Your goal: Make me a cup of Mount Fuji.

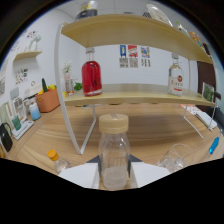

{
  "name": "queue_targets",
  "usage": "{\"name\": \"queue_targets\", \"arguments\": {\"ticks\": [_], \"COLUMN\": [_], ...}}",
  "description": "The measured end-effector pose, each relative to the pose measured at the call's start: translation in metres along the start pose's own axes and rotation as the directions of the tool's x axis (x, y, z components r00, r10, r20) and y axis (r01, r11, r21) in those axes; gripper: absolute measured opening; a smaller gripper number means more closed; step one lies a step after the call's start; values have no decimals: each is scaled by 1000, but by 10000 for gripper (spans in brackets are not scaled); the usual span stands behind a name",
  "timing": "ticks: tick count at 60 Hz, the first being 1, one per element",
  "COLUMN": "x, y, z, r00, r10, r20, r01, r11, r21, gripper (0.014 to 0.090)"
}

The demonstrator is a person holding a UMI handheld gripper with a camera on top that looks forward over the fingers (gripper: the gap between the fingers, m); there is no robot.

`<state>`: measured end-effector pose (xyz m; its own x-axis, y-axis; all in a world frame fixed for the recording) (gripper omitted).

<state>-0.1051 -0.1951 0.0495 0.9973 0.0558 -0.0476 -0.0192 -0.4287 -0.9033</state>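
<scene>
Jaws [114,175] level and forward-pointing, clenched on clear capped bottle [113,152], red bottle [91,77] on shelf [135,95] beyond.

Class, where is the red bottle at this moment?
In the gripper view, the red bottle stands on the left part of the lower shelf, well beyond the capped clear bottle between the gripper fingers.

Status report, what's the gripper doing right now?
Gripper shut on clear bottle, tan cap on. Red bottle on shelf beyond. Glass beside, not blocking.
</scene>
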Motion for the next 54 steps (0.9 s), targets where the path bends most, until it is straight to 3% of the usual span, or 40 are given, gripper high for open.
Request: {"name": "queue_targets", "arguments": {"ticks": [23,30,35,37,49,54], "x": [-3,-3,-5,-4,11,29], "y": [11,18,16,14,-19,-31], "z": [-23,-28,-37,-42,-91,-112], "r00": [1000,1000,999,999,999,1000], "r10": [-25,-27,-22,-14,7,-8], "r20": [4,7,29,29,32,2], "r01": [25,28,23,15,-6,8], "r11": [999,1000,999,999,1000,999], "r21": [21,-12,-31,-40,-24,-43], "gripper": [439,564,807,864,857,861]}}
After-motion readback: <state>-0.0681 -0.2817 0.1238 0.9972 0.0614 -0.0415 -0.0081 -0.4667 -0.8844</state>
